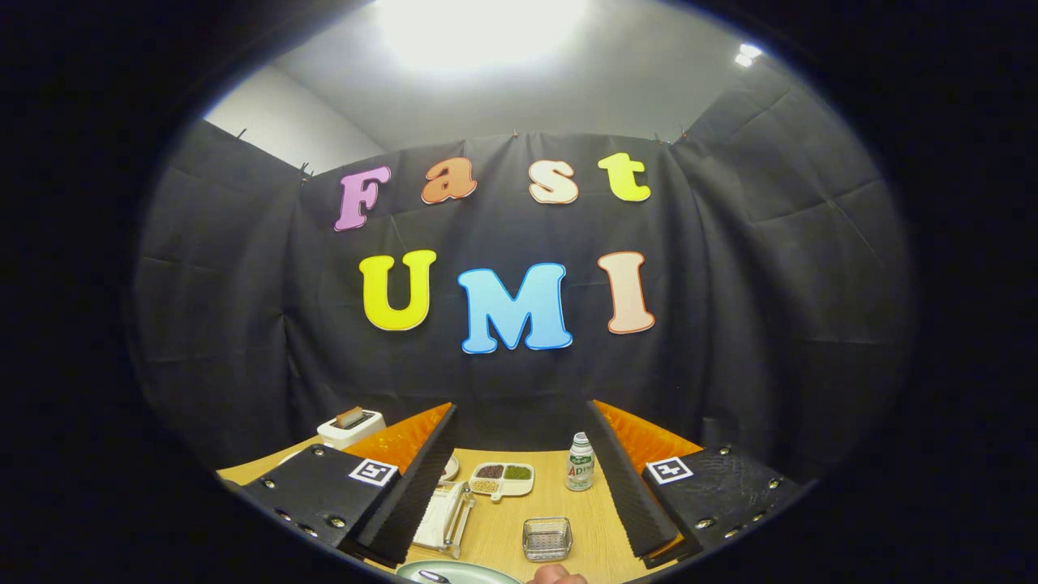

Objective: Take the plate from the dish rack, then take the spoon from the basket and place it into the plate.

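We see the pale wooden table [503, 527] beneath the hand-held gripper [519, 487], whose two fingers stand wide apart and hold nothing. Just below and ahead of them, at the near edge, lies the pale green round plate [458, 573], a dark spoon-like tip [434, 577] resting on it; its long axis cannot be told. A person's fingertip [558, 576] sits just beside the plate. Between the fingers lie a clear glass square dish [547, 538], a white divided tray of beans [503, 478] and a small white bottle [580, 462].
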Motion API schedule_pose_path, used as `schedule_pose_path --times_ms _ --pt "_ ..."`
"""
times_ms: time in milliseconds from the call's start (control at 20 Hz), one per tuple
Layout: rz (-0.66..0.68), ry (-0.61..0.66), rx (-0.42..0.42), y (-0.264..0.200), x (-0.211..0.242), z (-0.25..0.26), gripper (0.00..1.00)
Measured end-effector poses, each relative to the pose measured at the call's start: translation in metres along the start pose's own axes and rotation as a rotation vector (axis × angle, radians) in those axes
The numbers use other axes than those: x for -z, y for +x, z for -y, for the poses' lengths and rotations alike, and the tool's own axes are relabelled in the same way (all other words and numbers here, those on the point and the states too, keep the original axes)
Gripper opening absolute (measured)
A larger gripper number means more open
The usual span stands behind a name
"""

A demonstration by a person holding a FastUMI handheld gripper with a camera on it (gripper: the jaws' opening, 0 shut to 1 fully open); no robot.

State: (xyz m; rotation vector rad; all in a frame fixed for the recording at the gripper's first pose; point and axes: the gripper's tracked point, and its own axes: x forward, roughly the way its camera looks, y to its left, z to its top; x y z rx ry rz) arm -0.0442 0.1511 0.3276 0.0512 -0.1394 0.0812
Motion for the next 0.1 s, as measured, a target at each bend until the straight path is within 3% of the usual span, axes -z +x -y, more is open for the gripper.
schedule_pose_path --times_ms 100 --pt "-0.007 0.005 0.004 -0.0016 0.0020 0.0036 0.96"
